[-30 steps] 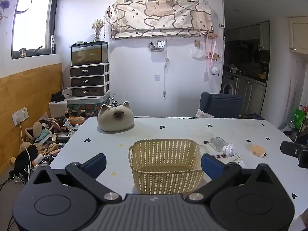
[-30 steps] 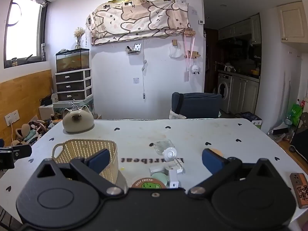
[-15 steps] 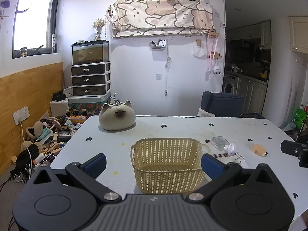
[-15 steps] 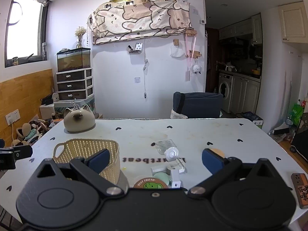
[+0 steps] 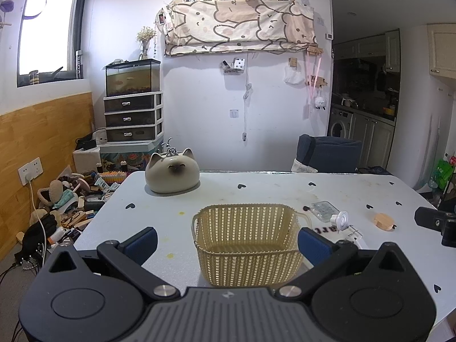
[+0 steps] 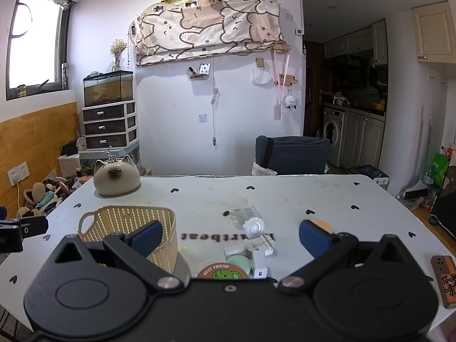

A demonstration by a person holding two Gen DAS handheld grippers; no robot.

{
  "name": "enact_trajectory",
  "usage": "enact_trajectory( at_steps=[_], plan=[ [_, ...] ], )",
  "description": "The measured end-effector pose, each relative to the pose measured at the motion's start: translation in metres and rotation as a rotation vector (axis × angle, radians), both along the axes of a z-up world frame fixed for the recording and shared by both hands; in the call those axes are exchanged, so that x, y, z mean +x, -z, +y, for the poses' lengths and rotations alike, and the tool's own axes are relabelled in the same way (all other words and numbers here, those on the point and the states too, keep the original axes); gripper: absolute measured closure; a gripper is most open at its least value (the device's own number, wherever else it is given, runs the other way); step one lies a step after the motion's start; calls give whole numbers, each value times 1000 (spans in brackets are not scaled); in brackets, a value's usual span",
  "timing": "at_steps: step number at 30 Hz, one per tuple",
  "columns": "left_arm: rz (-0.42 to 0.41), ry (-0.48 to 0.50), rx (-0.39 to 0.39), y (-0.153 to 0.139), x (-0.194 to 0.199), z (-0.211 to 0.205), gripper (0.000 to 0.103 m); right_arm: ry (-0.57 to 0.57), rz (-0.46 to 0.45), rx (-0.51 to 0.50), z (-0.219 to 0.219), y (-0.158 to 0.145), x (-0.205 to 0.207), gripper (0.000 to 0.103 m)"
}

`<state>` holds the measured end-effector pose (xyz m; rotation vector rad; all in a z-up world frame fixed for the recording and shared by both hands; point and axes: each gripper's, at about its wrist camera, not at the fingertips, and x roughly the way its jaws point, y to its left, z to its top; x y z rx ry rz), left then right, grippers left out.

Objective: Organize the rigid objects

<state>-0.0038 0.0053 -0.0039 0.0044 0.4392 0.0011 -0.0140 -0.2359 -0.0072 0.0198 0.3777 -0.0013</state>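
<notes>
- Right gripper (image 6: 230,238) hangs above the near edge of the desk (image 6: 285,196) with its jaws spread wide and nothing between them; the cluster of small loose things lies straight ahead of it and just below.
- That cluster holds a round coaster with a green figure (image 6: 223,271) nearest the gripper, a pale green disc (image 6: 240,262) touching it, white plastic pieces (image 6: 258,249) just beyond, a white round cap (image 6: 254,228) and a clear flat packet (image 6: 245,213) farthest out.
- The cluster runs roughly away from the near edge, so its long line matches the direction the right gripper points.
- An orange disc (image 6: 322,224) sits apart to the right, partly hidden behind the right finger pad, and a small brown case (image 6: 446,280) lies near the desk's right edge.
- Left gripper (image 5: 228,240) is likewise wide open and holds nothing; the woven basket (image 5: 246,243) stands directly in front of it, between its finger pads in that view, though whether they flank it or sit short of it cannot be told.
- In the right wrist view the basket (image 6: 128,228) is to the left of the cluster, near but not touching it.
- Judgement: the right gripper is the nearer one to the loose things, the left to the basket; a pick would mean dropping forward and down, then carrying leftward to the basket.
- A cat-shaped ornament (image 5: 171,173) rests toward the far left corner, well apart from all this.
</notes>
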Motion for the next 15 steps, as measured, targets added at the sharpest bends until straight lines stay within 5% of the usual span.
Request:
enact_trajectory(
  at_steps=[15],
  plan=[
    [1, 0, 0, 0, 0, 1, 0, -1, 0, 1, 1, 0, 0, 0]
  ],
)
